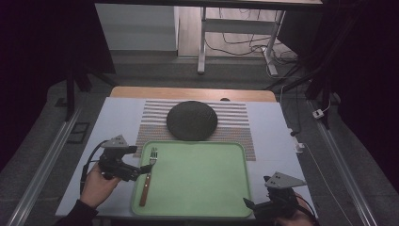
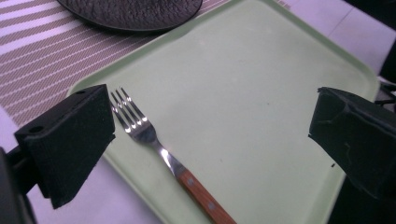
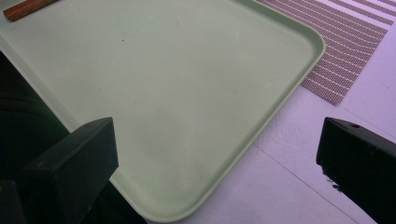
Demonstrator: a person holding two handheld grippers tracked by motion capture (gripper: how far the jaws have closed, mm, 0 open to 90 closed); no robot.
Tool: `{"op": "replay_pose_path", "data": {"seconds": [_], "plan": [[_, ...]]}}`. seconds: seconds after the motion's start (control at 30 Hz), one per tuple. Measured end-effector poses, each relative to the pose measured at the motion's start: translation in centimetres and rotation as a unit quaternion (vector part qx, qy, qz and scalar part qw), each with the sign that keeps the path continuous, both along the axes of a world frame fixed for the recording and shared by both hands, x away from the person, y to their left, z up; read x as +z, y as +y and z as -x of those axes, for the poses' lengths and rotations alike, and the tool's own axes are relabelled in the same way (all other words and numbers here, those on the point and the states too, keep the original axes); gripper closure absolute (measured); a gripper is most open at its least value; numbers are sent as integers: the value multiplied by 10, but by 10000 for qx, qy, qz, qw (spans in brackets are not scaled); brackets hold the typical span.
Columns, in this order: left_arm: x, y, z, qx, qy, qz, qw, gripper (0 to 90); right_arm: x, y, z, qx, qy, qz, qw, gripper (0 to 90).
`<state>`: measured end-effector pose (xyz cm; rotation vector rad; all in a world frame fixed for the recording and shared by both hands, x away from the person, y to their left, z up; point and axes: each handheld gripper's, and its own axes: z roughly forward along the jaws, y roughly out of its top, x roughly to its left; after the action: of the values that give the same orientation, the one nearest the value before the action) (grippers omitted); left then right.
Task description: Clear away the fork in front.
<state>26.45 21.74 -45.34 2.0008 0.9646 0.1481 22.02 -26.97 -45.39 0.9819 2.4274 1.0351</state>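
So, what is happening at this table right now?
A person holds a gripper in each hand. The left gripper is open beside a fork that lies at the left edge of a green tray. The right gripper is open at the tray's near right corner. A dark plate sits on a striped mat behind.

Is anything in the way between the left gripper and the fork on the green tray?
Nothing visible is. The left gripper is open beside the tray's left rim, and the fork lies flat just inside that rim, in the gap its jaws frame. Only the low rim lies between them. The dark plate sits well beyond, on the striped mat.
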Motion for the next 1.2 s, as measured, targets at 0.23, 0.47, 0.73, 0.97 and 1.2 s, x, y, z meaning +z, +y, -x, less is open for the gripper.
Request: {"op": "replay_pose_path", "data": {"seconds": [0.23, 0.47, 0.73, 0.97, 1.2], "plan": [[0, 18, 25, 144, -64, 84, 9998, 0, 0, -1, 0, 9, 11, 3, 10000, 0], [-2, 39, 49, 319, -115, 142, 9993, 0, 0, 0, 0, -3, 11, 7, 10000, 0], [-9, 62, 70, 560, -88, 267, 9980, 0, 0, -2, -1, -40, 20, -18, 10000, 0], [-15, 73, 82, 691, -44, 234, 9973, 0, 0, -2, -1, -41, 39, -52, 10000, 0], [-21, 80, 90, 823, 53, 45, 9966, 0, 0, -2, -1, -74, 70, -75, 9999, 0]]}}
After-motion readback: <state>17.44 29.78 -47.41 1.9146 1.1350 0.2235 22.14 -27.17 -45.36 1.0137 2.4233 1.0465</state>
